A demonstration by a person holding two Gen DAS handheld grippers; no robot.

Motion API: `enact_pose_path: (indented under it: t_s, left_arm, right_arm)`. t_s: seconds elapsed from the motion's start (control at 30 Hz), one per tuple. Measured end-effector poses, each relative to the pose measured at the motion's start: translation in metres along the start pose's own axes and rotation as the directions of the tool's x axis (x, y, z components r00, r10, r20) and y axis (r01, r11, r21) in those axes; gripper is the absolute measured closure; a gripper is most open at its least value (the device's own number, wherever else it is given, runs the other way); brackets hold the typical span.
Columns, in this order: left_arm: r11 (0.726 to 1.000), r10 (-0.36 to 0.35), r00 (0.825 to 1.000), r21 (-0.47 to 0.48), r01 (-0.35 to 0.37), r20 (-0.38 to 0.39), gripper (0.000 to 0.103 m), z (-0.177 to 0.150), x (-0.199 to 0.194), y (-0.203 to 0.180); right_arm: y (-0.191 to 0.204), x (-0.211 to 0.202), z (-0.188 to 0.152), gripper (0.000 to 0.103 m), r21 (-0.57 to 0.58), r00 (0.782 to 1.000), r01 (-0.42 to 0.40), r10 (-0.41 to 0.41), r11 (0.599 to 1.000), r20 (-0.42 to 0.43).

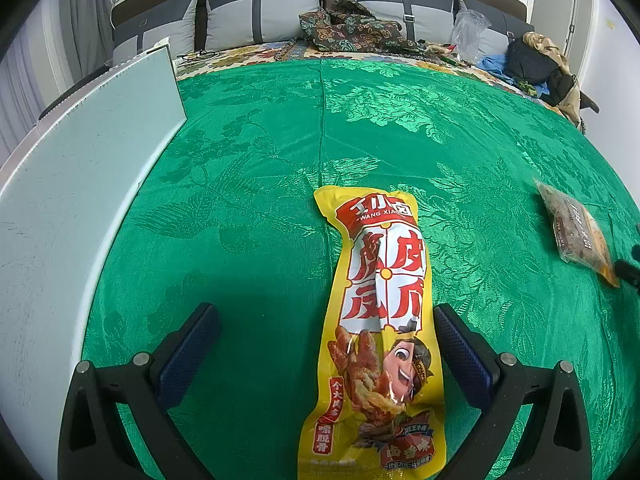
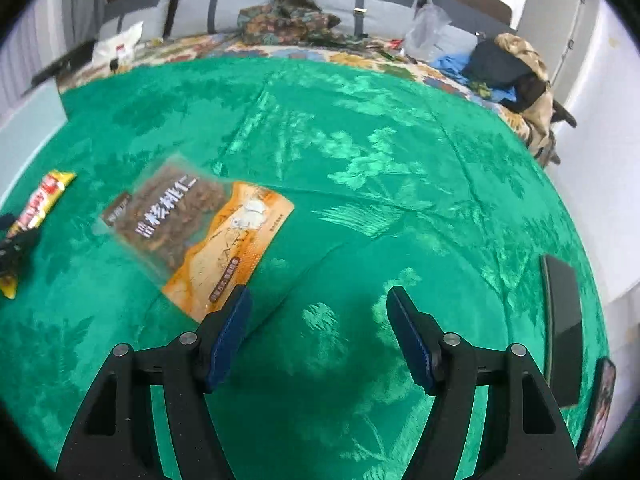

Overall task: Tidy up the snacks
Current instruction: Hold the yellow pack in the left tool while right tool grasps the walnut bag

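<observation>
A long yellow snack packet with red lettering lies flat on the green cloth. My left gripper hangs open over the packet's near half. Its right finger is close beside the packet's edge and its left finger stands well away. Far right lies a clear bag of walnuts with an orange end. In the right wrist view that walnut bag lies flat just left of my open right gripper, which has only cloth between its fingers. The yellow packet shows at the far left.
A pale board leans along the left side of the cloth. Two dark flat objects lie at the cloth's right edge. Beyond the cloth are grey cushions, a patterned blanket, a plastic bag and piled clothes.
</observation>
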State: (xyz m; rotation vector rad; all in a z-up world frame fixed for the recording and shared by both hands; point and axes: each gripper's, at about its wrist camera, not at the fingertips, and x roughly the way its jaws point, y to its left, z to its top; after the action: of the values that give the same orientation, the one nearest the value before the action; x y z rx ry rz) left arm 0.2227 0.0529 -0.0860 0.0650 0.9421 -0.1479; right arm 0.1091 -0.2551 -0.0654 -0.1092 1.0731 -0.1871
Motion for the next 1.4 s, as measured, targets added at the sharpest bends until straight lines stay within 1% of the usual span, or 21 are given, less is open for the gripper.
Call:
enact_pose_path:
  t_s: [0.17,0.23,0.3,0.43,0.53,0.6,0.63,0.7,0.73,0.8,0.83,0.87,0.9,0.93,0.97,1.0,1.03,1.13,1.3,1.37,1.4]
  left_arm:
    - [1.000,0.000,1.000,0.000,0.000,0.000,0.000,0.000,0.000,0.000]
    - [1.000,0.000,1.000,0.000,0.000,0.000,0.000,0.000,0.000,0.000]
    - [1.000,0.000,1.000,0.000,0.000,0.000,0.000,0.000,0.000,0.000]
    - [1.000,0.000,1.000,0.000,0.000,0.000,0.000,0.000,0.000,0.000]
    - [1.000,0.000,1.000,0.000,0.000,0.000,0.000,0.000,0.000,0.000]
    - [1.000,0.000,1.000,0.000,0.000,0.000,0.000,0.000,0.000,0.000]
    - [1.000,0.000,1.000,0.000,0.000,0.000,0.000,0.000,0.000,0.000]
    - [1.000,0.000,1.000,0.000,0.000,0.000,0.000,0.000,0.000,0.000]
    - [1.000,-0.001,1.000,0.000,0.001,0.000,0.000,0.000,0.000,0.000]
    - [1.000,-0.001,1.000,0.000,0.001,0.001,0.000,0.000,0.000,0.000]
    - [1.000,-0.001,1.000,0.000,0.001,0.001,0.000,0.000,0.000,0.000]
    - [1.000,-0.001,1.000,0.000,0.001,0.000,0.000,0.000,0.000,0.000]
    - [1.000,-0.001,1.000,0.000,0.001,0.000,0.000,0.000,0.000,0.000]
    - [1.000,0.000,1.000,0.000,0.000,0.000,0.000,0.000,0.000,0.000]
    - [1.000,-0.001,1.000,0.000,0.001,0.001,0.000,0.000,0.000,0.000]
    - [1.000,-0.001,1.000,0.000,0.001,0.001,0.000,0.000,0.000,0.000]
    - [1.000,0.000,1.000,0.000,0.000,0.000,0.000,0.000,0.000,0.000]
    - [1.000,0.000,1.000,0.000,0.000,0.001,0.000,0.000,0.000,0.000]
    - [1.000,0.000,1.000,0.000,0.000,0.001,0.000,0.000,0.000,0.000]
    - [1.000,-0.001,1.000,0.000,0.001,0.001,0.000,0.000,0.000,0.000]
    - [1.000,0.000,1.000,0.001,0.000,0.001,0.000,0.000,0.000,0.000]
  right_arm:
    - [0.032,-0.002,0.001,0.030,-0.051,0.997,-0.071,0.072,0.996,0.025]
    - [0.051,-0.005,0.002,0.030,-0.084,0.982,-0.184,0.186,0.979,0.022]
    - [0.062,-0.007,0.000,0.030,-0.116,0.964,-0.264,0.266,0.958,0.004]
    - [0.043,-0.023,0.001,0.030,-0.106,0.946,-0.318,0.322,0.942,0.021]
    - [0.025,-0.028,0.022,0.030,-0.083,0.933,-0.358,0.360,0.930,0.013]
    - [0.030,-0.028,0.048,0.029,-0.113,0.920,-0.389,0.392,0.914,0.005]
    - [0.038,-0.024,0.058,0.029,-0.145,0.907,-0.418,0.420,0.897,-0.015]
    - [0.060,-0.013,0.075,0.030,-0.247,0.880,-0.474,0.464,0.845,-0.103]
    - [0.076,-0.002,0.080,0.030,-0.333,0.883,-0.470,0.441,0.818,-0.162]
    - [0.095,0.020,0.084,0.030,-0.447,0.902,-0.430,0.362,0.784,-0.234]
    - [0.101,0.037,0.086,0.027,-0.474,0.908,-0.414,0.317,0.777,-0.273]
    - [0.103,0.047,0.088,0.019,-0.474,0.902,-0.424,0.316,0.772,-0.294]
    - [0.104,0.054,0.091,0.019,-0.479,0.912,-0.402,0.297,0.780,-0.281]
    - [0.103,0.066,0.095,0.013,-0.452,0.906,-0.408,0.291,0.794,-0.306]
    - [0.099,0.074,0.099,0.009,-0.392,0.890,-0.434,0.319,0.811,-0.326]
    - [0.095,0.078,0.104,0.009,-0.348,0.889,-0.435,0.337,0.830,-0.309]
    - [0.094,0.081,0.105,0.009,-0.331,0.902,-0.408,0.320,0.851,-0.289]
    - [0.096,0.084,0.103,0.010,-0.294,0.914,-0.383,0.314,0.876,-0.256]
    - [0.095,0.082,0.106,0.017,-0.255,0.922,-0.350,0.284,0.901,-0.263]
    - [0.093,0.079,0.110,0.030,-0.223,0.928,-0.327,0.267,0.918,-0.261]
    - [0.092,0.077,0.113,0.031,-0.211,0.929,-0.319,0.261,0.924,-0.261]
